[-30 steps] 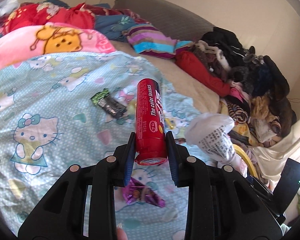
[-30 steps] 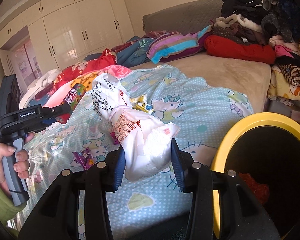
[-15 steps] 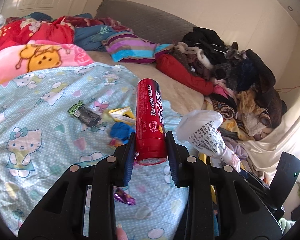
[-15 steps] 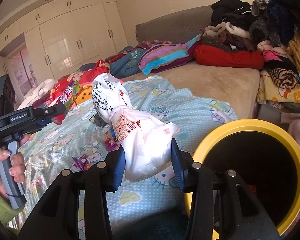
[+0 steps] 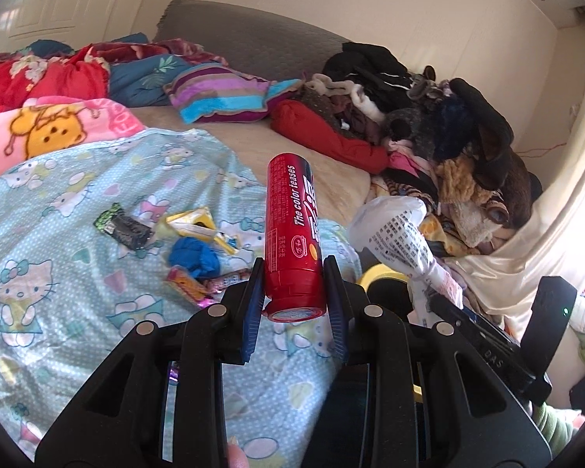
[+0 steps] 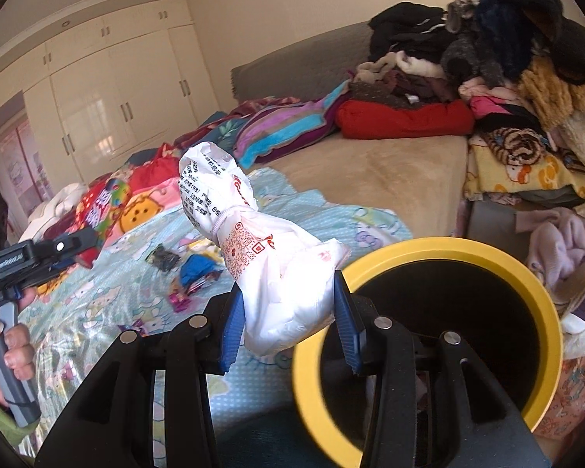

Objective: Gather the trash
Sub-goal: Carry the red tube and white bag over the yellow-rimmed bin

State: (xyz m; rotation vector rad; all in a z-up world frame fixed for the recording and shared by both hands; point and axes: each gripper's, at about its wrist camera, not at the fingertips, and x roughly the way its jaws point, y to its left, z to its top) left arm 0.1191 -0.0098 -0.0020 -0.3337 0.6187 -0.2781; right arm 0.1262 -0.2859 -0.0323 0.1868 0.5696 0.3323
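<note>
My left gripper is shut on a red candy tube and holds it upright above the blue Hello Kitty sheet. My right gripper is shut on a white printed plastic bag, just left of the yellow-rimmed bin. The bag and the right gripper's body also show at right in the left wrist view, with a bit of the bin rim. Loose wrappers lie on the sheet: a black-green one, a yellow one, a blue crumple.
A pile of clothes fills the bed's right side, above the bin. A striped pillow and folded blankets lie at the back. White wardrobes stand behind. The left gripper shows at left in the right wrist view.
Both grippers have moved right toward the bin, keeping their loads. The bin's opening now shows larger and nearer under the right gripper.
</note>
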